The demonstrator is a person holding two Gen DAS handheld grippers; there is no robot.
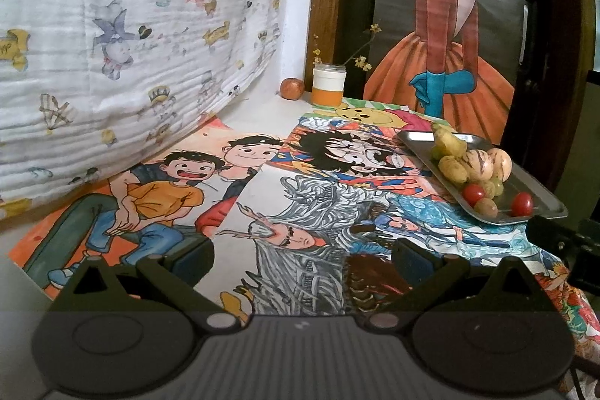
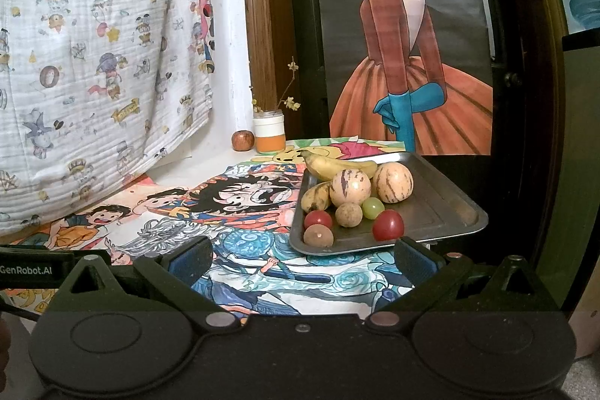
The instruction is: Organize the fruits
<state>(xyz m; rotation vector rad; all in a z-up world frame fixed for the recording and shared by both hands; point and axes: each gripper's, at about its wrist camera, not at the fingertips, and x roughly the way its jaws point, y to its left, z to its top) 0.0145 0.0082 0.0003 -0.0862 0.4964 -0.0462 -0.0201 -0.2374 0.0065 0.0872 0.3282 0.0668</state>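
- We hold both tongs empty: the left gripper (image 1: pixel 302 259) has its jaws spread wide over the cartoon drawings (image 1: pixel 262 197), and the right gripper (image 2: pixel 302 257) is spread just as wide, right in front of the near rim of the metal tray (image 2: pixel 442 208).
- The fruit sits piled on the left half of that tray, at the right side of the table; the tray's right half is bare metal.
- The two striped melons (image 2: pixel 371 184) sit in the middle of the pile, touching each other. We judge them the heaviest pieces, smooth and round, so they could slip; we would take each across its widest part, and the jaws may need nearly full spread.
- The bananas (image 2: pixel 337 164) lie behind and to the left of them. They look soft-skinned and bruise easily, so we would grip mid-length, across the narrow side, with light pressure.
- The cherry tomatoes (image 2: pixel 388 225) sit nearest us, with a green grape (image 2: pixel 373 207) and two small brown fruits (image 2: pixel 348 214) beside them. These seem light, but thin-skinned and ready to roll or burst; we would close gently around the middle.
- The tray floor looks slick, so any nudged round fruit may roll away.
- One apple (image 2: pixel 242 140) stands apart at the back of the table, just beside a jar (image 2: pixel 269 134) holding a twig. It looks firm and should tolerate a solid grip across its sides.
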